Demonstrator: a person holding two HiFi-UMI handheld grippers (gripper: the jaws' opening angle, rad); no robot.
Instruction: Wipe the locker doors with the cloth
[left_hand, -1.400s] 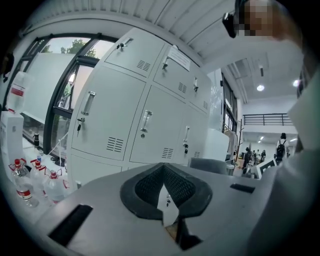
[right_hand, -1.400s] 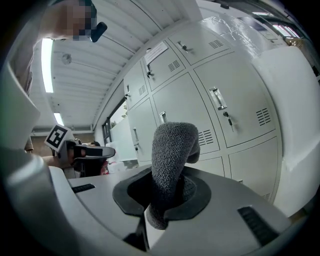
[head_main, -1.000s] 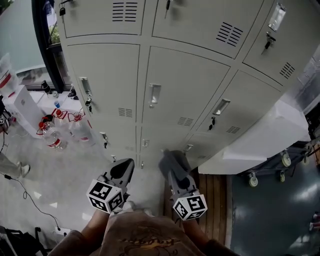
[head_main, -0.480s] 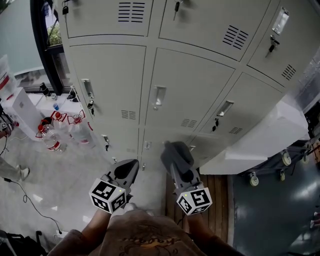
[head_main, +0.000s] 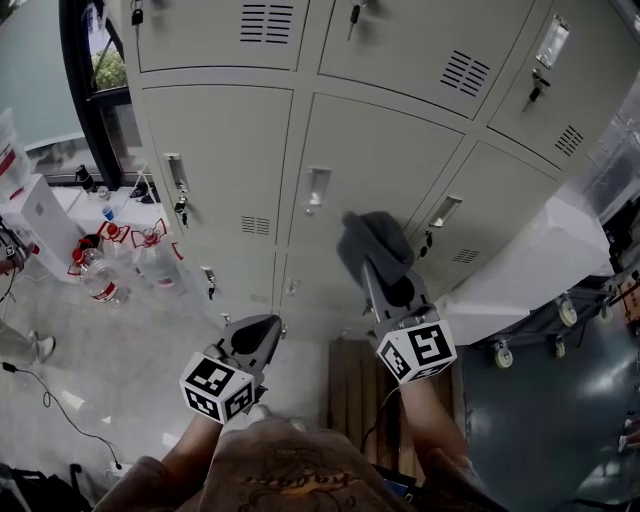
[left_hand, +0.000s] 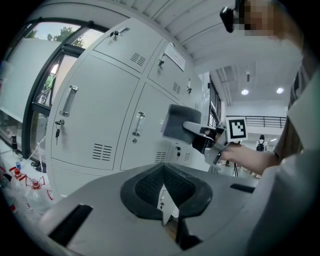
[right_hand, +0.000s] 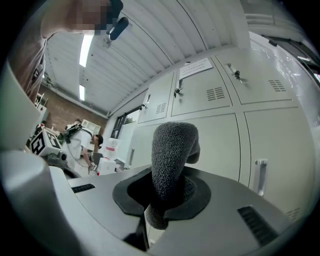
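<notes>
Grey metal locker doors (head_main: 375, 165) fill the head view in rows, each with a handle and vent slots. My right gripper (head_main: 374, 264) is shut on a dark grey cloth (head_main: 368, 243), held up in front of the middle-row door, between two handles. I cannot tell whether the cloth touches the door. In the right gripper view the cloth (right_hand: 172, 150) stands up out of the shut right gripper (right_hand: 160, 202). My left gripper (head_main: 260, 328) hangs lower, by the bottom doors, shut and holding nothing. The left gripper view shows its closed jaws (left_hand: 165, 200) and the cloth (left_hand: 179, 122) beyond.
Plastic water bottles (head_main: 100, 272) and a white box (head_main: 40, 210) stand on the floor at left, under a dark window frame (head_main: 85, 90). A white wrapped unit (head_main: 530, 265) on casters stands right of the lockers. A wooden pallet (head_main: 350, 395) lies below me.
My right gripper has lifted the cloth from the bottom row of doors up and right to the middle-row door. The left gripper has hardly moved.
</notes>
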